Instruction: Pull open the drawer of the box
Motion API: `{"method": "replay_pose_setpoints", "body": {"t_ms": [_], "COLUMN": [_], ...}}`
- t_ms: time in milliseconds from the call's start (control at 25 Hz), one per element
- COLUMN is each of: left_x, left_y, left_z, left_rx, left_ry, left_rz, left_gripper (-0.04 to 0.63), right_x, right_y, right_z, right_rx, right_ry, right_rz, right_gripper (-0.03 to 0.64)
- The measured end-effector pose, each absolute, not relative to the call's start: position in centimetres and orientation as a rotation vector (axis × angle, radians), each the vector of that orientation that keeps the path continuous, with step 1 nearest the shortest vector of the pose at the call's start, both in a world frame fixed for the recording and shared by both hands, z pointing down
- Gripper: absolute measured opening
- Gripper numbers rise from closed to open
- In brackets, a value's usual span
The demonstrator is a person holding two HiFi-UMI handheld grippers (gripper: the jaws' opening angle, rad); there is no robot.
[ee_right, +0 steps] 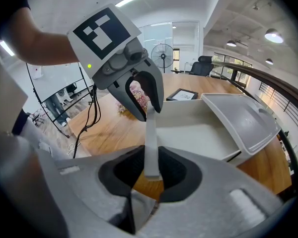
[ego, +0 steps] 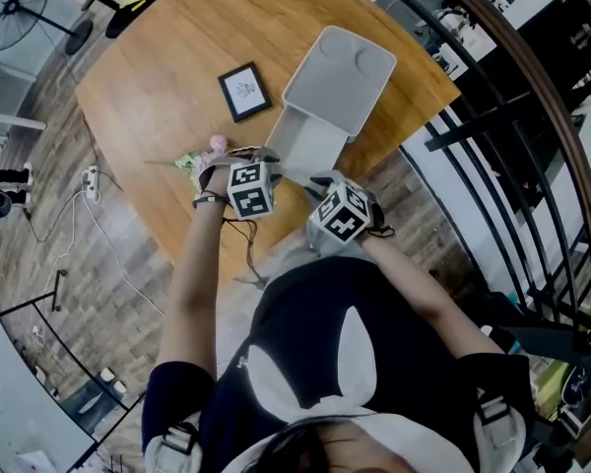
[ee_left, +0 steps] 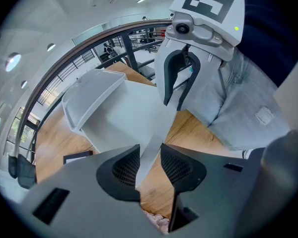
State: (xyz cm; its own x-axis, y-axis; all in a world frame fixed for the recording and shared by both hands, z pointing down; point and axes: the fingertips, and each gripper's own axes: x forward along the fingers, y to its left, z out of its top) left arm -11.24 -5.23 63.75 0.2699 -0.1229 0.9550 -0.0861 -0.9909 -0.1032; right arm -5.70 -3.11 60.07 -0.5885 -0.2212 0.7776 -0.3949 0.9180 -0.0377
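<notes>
Wood table (ego: 158, 77). Box (ego: 340, 67) at 12 o'clock of both hands, drawer (ego: 310, 146) axis runs 12–6. L claw (ee_left: 150, 157) and R claw (ee_right: 151, 165) each clamp drawer's front wall, equally near. Pull twd 6.

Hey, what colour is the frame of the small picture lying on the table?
Black. The frame shows best in the head view.

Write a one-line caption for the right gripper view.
Right gripper and left gripper clamp the front panel of the open drawer.

No legible text, seemingly.
</notes>
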Motion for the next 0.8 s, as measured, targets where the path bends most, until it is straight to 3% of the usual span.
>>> {"method": "replay_pose_setpoints", "body": {"t_ms": [800], "left_x": [-12.4], "left_y": [-2.4], "left_z": [64.2], "left_rx": [-2.479], "left_ry": [0.215], "left_rz": [-1.885], "left_gripper": [0.144], "right_x": [-6.9], "right_y": [-0.3], "right_z": [60.4], "right_rx": [0.412], "right_ry": [-2.214], "right_rz": [0.277], "right_gripper": [0.081]}}
